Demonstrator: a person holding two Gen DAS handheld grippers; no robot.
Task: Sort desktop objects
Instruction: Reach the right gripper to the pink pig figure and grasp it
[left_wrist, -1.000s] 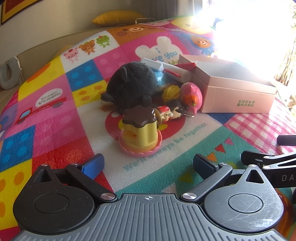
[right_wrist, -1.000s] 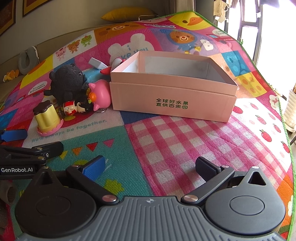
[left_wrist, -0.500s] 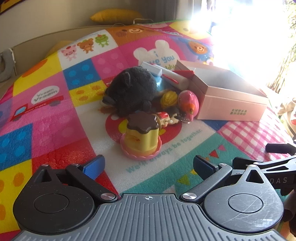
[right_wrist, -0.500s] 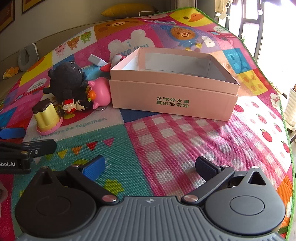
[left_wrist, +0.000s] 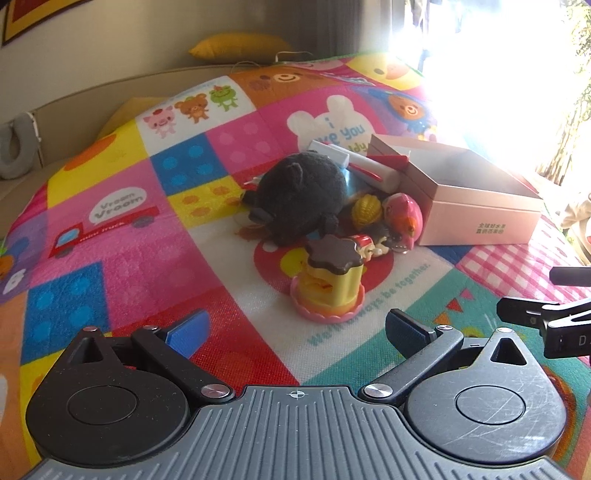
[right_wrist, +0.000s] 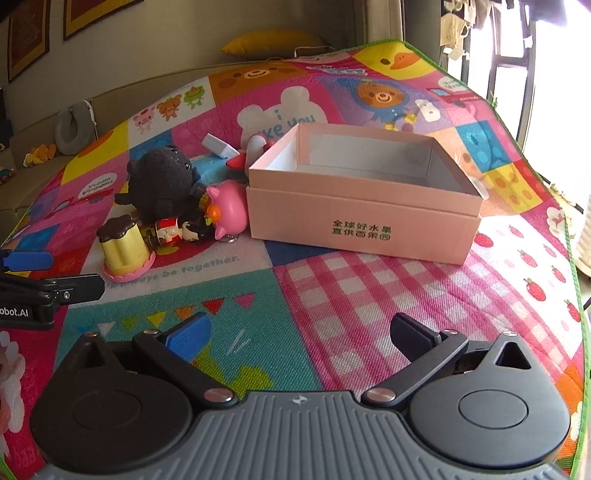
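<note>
Two grippers, the left gripper (left_wrist: 297, 328) and the right gripper (right_wrist: 301, 334), hang over the play mat (right_wrist: 332, 295) with jaws wide and holding nothing. Toys sit bunched just left of the pink box (right_wrist: 364, 230): a pudding toy (left_wrist: 330, 284), a black plush (left_wrist: 301, 194) and a pink pig (right_wrist: 227, 210).

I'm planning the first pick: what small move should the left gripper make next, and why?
Probably ease the left gripper forward toward the yellow pudding toy with the brown top. Its jaws are open and empty, that toy stands nearest, straight ahead and apart from the pile, and the open pink cardboard box looks empty.
</note>
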